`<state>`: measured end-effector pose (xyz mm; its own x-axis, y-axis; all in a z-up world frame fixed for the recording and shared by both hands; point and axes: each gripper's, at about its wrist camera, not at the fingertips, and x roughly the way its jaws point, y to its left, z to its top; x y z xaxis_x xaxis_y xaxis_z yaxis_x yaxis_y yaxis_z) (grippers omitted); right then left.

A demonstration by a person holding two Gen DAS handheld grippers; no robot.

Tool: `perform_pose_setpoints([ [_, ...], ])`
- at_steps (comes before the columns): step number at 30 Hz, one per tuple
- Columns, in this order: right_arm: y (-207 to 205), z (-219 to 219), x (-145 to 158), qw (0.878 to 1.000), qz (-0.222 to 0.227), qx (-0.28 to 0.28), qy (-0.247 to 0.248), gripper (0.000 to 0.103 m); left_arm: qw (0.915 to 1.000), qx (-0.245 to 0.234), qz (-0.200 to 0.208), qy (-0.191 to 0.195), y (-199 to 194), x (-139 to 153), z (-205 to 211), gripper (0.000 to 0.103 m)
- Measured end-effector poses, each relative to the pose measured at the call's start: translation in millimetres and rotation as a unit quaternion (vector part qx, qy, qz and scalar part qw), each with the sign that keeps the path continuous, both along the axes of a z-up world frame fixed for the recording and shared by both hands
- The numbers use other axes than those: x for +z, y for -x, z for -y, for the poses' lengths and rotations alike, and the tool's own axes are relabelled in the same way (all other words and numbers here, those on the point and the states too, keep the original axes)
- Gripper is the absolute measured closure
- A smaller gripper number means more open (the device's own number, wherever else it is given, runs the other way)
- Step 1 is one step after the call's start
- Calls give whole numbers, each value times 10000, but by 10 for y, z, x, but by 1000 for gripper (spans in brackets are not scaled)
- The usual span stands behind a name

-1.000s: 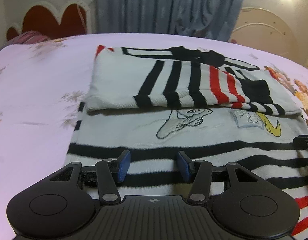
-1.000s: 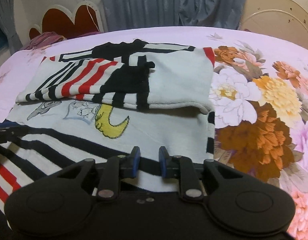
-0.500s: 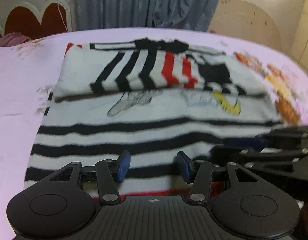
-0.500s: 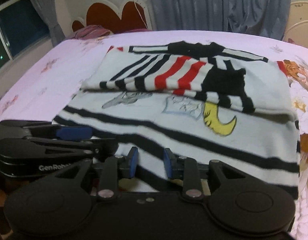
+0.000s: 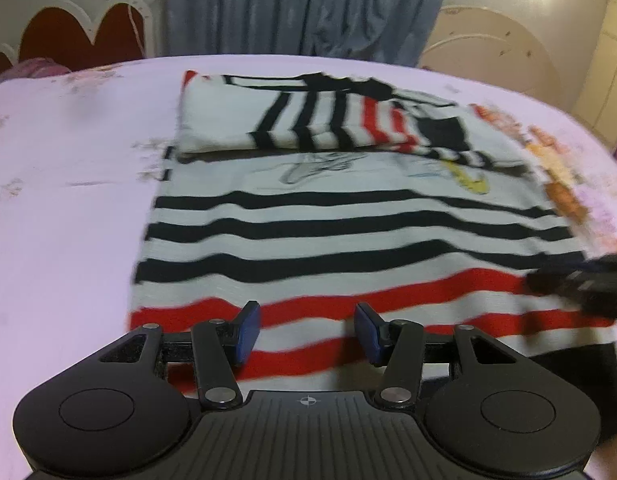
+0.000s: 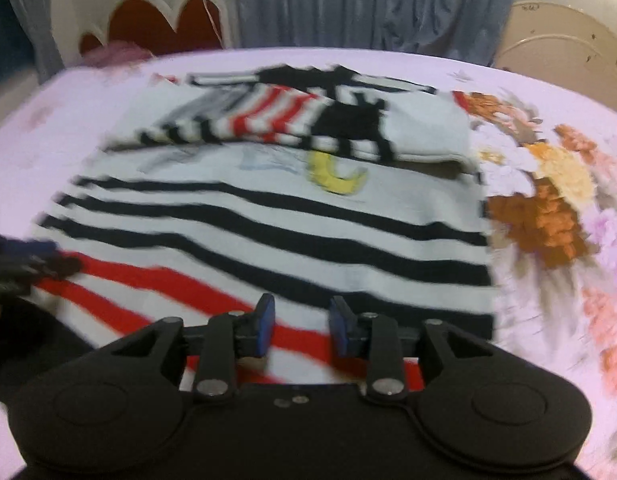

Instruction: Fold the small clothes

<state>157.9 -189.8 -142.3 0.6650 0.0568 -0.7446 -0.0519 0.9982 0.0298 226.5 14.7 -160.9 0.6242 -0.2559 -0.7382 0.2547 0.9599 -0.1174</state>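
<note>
A white sweater (image 5: 348,224) with black and red stripes lies flat on the bed, its sleeves folded across the upper part (image 5: 308,120). In the left wrist view my left gripper (image 5: 308,332) hovers open over the red stripes near the hem, with nothing between its blue pads. My right gripper (image 6: 302,328) hangs over the same red-striped end (image 6: 148,280) of the sweater, toward its right side. Its jaws are opening and grip no cloth. Each gripper shows at the edge of the other's view: the right gripper (image 5: 580,284) and the left gripper (image 6: 20,264).
The pink bedsheet (image 5: 60,200) spreads to the left of the sweater, and a flower print (image 6: 548,208) lies to its right. A red heart-shaped headboard (image 5: 80,36) and grey curtains (image 5: 300,4) stand behind the bed.
Both grippers have drawn back toward the sweater's hem, so the red stripes now fill the near view. The right gripper's jaws stand wider than before. The sweater lies as before.
</note>
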Motion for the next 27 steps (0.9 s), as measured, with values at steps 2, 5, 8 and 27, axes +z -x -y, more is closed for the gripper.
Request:
perform_pose_setpoints([
  [2, 77, -174, -10, 9999, -56, 132, -83, 71, 9999, -76, 19, 121, 76, 27, 54, 51],
  [5, 188, -377, -57, 9995, -112, 295, 99, 71, 9998, -162, -1, 114, 187, 25, 108, 51],
  [8, 283, -405, -105, 9994, -182, 245, 188, 71, 9999, -131, -54, 5, 290, -26, 81, 51],
  [27, 905, 207, -82, 9955, -112, -809, 471, 66, 9997, 101, 115, -202, 727, 2, -252, 42],
])
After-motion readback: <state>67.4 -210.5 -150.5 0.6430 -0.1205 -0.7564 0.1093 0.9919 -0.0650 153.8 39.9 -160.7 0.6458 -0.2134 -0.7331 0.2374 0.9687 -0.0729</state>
